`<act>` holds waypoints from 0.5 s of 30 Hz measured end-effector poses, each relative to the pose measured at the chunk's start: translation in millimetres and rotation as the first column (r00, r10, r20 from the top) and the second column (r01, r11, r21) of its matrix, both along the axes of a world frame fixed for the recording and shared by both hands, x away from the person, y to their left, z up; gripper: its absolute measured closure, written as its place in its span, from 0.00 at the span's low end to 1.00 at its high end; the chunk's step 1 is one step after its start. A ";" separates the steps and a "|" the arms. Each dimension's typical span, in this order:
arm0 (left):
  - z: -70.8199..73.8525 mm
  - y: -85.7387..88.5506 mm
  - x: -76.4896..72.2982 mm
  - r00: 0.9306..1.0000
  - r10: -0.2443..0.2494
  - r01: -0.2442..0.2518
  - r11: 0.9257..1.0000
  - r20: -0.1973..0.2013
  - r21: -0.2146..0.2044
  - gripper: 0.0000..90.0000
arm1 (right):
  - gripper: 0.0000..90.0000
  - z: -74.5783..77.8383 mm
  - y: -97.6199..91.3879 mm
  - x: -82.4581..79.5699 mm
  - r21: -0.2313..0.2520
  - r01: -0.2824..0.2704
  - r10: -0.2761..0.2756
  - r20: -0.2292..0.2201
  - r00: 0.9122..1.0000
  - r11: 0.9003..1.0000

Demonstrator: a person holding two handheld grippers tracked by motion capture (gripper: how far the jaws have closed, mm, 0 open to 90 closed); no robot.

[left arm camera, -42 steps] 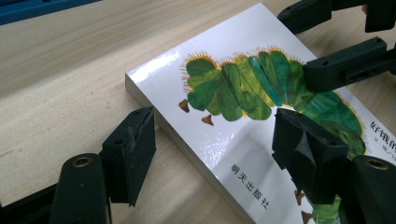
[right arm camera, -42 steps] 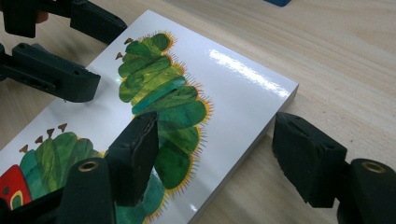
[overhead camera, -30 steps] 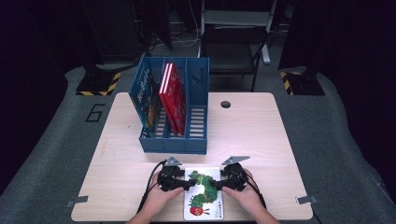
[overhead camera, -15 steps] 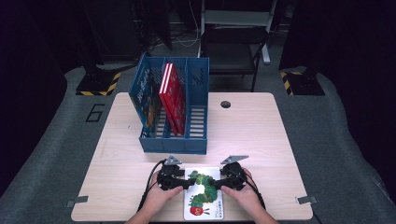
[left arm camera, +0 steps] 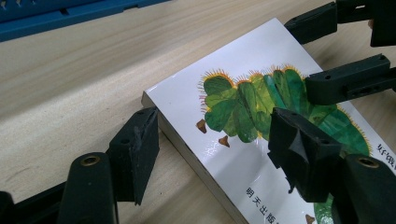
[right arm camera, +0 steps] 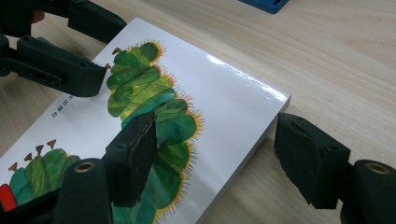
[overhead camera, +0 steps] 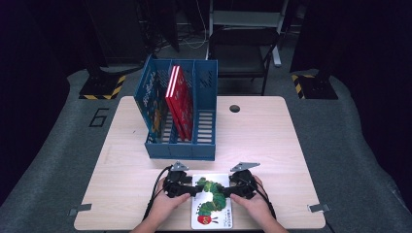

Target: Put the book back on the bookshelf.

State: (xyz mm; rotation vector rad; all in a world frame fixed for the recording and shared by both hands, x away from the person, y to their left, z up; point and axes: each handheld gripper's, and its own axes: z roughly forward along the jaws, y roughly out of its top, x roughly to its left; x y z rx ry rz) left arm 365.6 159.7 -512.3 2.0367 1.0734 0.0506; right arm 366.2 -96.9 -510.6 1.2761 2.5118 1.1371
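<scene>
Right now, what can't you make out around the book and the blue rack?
- Caterpillar book: near end cut off by the high view's bottom edge.
- Its small printed text: too small to read, left gripper view.
- Red book in the blue rack: cover hidden, edge-on, high view.

Your white picture book (overhead camera: 212,201) with its green caterpillar cover, closed, lying flat face up on the table's near edge, centred before you, its glossy far corners catching the light
</scene>
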 end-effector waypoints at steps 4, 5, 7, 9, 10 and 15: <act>6.6 1.1 -2.7 1.000 -0.001 0.001 1.000 0.012 -0.018 0.38 | 0.36 4.7 -1.6 -2.5 0.005 -0.008 0.008 0.040 0.999 1.000; 8.9 1.5 -4.0 1.000 -0.001 0.002 1.000 0.012 -0.026 0.38 | 0.36 6.7 -1.9 -3.6 -0.001 -0.011 0.011 0.049 0.999 1.000; 13.6 2.2 -6.3 1.000 -0.004 0.005 1.000 0.028 -0.026 0.38 | 0.36 11.1 -1.5 -7.2 0.008 -0.002 0.002 0.062 0.998 1.000; 18.3 2.2 -9.0 0.999 -0.004 0.005 1.000 0.051 -0.024 0.38 | 0.36 15.2 -1.4 -9.8 0.003 -0.005 0.005 0.083 0.997 1.000; 21.6 2.7 -10.7 0.999 -0.005 0.007 1.000 0.054 -0.030 0.38 | 0.36 18.4 -1.5 -11.5 -0.002 -0.012 0.012 0.098 0.995 1.000; 34.3 6.8 -13.8 0.997 -0.013 0.017 0.999 0.076 -0.050 0.38 | 0.36 29.8 -2.8 -17.6 0.019 -0.010 0.007 0.134 0.991 1.000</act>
